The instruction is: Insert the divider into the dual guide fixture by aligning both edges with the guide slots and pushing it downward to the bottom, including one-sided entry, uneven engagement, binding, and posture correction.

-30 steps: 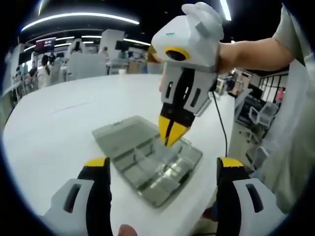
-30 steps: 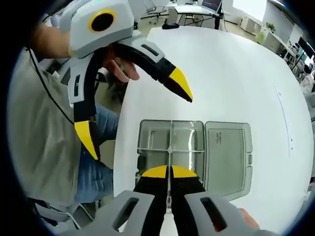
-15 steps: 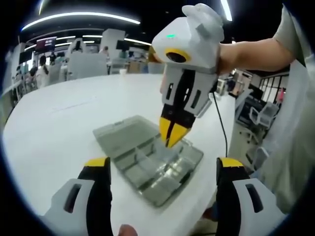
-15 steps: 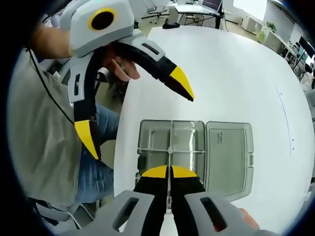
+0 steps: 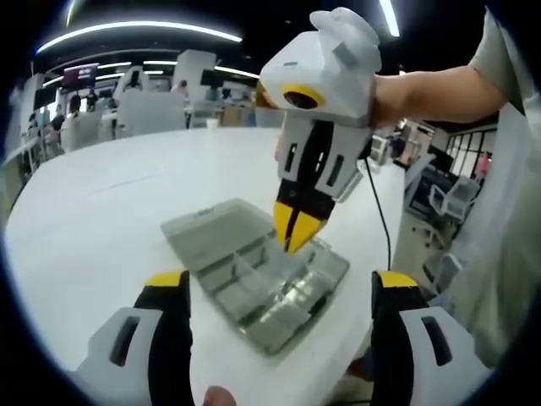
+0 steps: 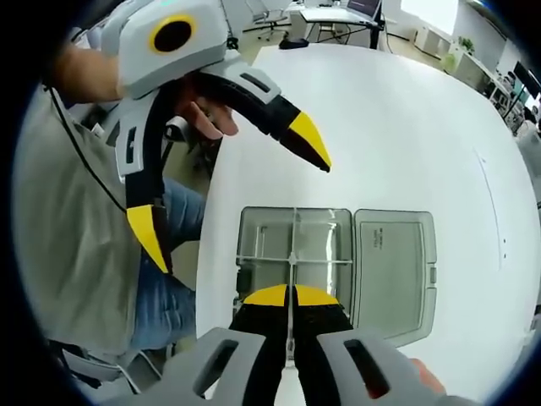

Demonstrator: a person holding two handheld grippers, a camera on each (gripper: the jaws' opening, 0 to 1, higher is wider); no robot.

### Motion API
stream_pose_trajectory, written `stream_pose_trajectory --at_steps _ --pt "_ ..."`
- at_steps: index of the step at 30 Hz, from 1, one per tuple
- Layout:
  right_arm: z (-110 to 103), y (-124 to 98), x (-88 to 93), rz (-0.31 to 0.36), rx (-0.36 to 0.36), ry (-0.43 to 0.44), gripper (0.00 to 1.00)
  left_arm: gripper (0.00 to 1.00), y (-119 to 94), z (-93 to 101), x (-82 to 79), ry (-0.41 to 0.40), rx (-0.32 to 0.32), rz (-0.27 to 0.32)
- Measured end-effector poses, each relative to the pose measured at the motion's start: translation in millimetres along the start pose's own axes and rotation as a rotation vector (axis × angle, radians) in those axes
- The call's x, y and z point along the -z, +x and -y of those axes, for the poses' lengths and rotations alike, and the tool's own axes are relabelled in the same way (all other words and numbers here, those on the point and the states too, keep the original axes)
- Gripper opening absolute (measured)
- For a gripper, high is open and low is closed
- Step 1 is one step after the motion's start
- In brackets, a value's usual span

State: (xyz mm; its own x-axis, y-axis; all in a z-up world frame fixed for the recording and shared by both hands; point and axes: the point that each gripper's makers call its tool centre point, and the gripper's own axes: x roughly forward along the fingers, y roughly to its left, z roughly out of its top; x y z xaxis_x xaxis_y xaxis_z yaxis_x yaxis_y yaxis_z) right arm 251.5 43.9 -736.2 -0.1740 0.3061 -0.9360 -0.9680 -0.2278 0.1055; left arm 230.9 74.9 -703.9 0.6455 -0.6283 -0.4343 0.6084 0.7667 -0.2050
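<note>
White round table (image 6: pixel 406 127): right gripper (image 6: pixel 290 295) pinches thin clear divider (image 6: pixel 292 245) over clear compartment box (image 6: pixel 338 262), frame centre; left gripper (image 6: pixel 228 190) spread. Level divider, press evenly.

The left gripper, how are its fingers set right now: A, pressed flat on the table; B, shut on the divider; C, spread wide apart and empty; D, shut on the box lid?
C: in the right gripper view the left gripper has its two yellow-tipped fingers far apart with nothing between them, held above the clear box, while the right gripper is the one shut on the thin divider.
</note>
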Motion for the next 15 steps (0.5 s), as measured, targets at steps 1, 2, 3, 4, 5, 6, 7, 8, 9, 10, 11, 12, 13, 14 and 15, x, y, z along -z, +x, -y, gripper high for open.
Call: stream_pose_trajectory --at_steps 1,2,3,4,5,6,7,8,9,10,11,12,13,14,15 --pt "0.1 0.1 0.1 0.000 0.000 0.001 0.00 0.86 -0.3 0.4 0.0 -0.001 0.000 0.000" --pt "-0.1 0.2 -0.2 -0.002 0.001 0.001 0.00 0.86 -0.7 0.8 0.1 -0.001 -0.001 0.000" --pt "-0.3 0.3 -0.2 -0.003 0.001 0.001 0.00 0.86 -0.9 1.2 0.1 -0.001 -0.001 0.000" --pt "-1.1 -0.1 0.3 -0.009 0.002 0.027 0.00 0.86 -1.1 1.7 0.3 -0.002 -0.001 -0.001" --pt "-0.6 -0.4 -0.9 -0.006 0.003 0.015 0.00 0.86 -1.1 1.7 0.4 -0.001 -0.001 -0.001" --pt "-0.5 -0.9 -0.8 -0.009 0.007 0.006 0.00 0.86 -1.2 1.9 0.2 -0.001 -0.001 0.000" --pt "-0.5 -0.9 -0.6 -0.012 0.007 0.011 0.00 0.86 -1.1 1.7 0.1 -0.003 -0.001 0.001" --pt "-1.0 -0.9 -0.7 -0.012 0.004 0.015 0.00 0.86 -1.2 1.7 -0.1 -0.001 -0.001 0.001" --pt "-1.1 -1.4 -1.1 -0.012 0.007 0.005 0.00 0.86 -1.3 1.7 -0.8 0.000 -0.002 0.002" --pt "-1.0 -1.7 -0.9 -0.014 0.008 0.006 0.00 0.86 -1.3 1.9 -1.2 -0.002 -0.002 0.003" --pt "-1.2 -1.5 -0.6 -0.013 0.007 0.009 0.00 0.86 -1.4 2.1 -1.6 -0.001 -0.002 0.003" --pt "0.4 -1.2 0.3 -0.016 0.012 -0.004 0.00 0.86 -1.6 2.1 -1.9 0.000 -0.002 0.004" --pt "-0.7 -0.8 0.9 -0.018 0.006 0.007 0.00 0.86 -1.9 2.0 -2.2 -0.001 -0.003 0.005" --pt "-0.7 -0.7 0.8 -0.015 0.007 0.010 0.00 0.86 -2.2 1.9 -2.3 -0.001 -0.004 0.005" --pt "-0.7 -0.6 1.2 -0.016 0.009 0.008 0.00 0.86 -2.5 1.7 -2.1 -0.001 -0.004 0.006"
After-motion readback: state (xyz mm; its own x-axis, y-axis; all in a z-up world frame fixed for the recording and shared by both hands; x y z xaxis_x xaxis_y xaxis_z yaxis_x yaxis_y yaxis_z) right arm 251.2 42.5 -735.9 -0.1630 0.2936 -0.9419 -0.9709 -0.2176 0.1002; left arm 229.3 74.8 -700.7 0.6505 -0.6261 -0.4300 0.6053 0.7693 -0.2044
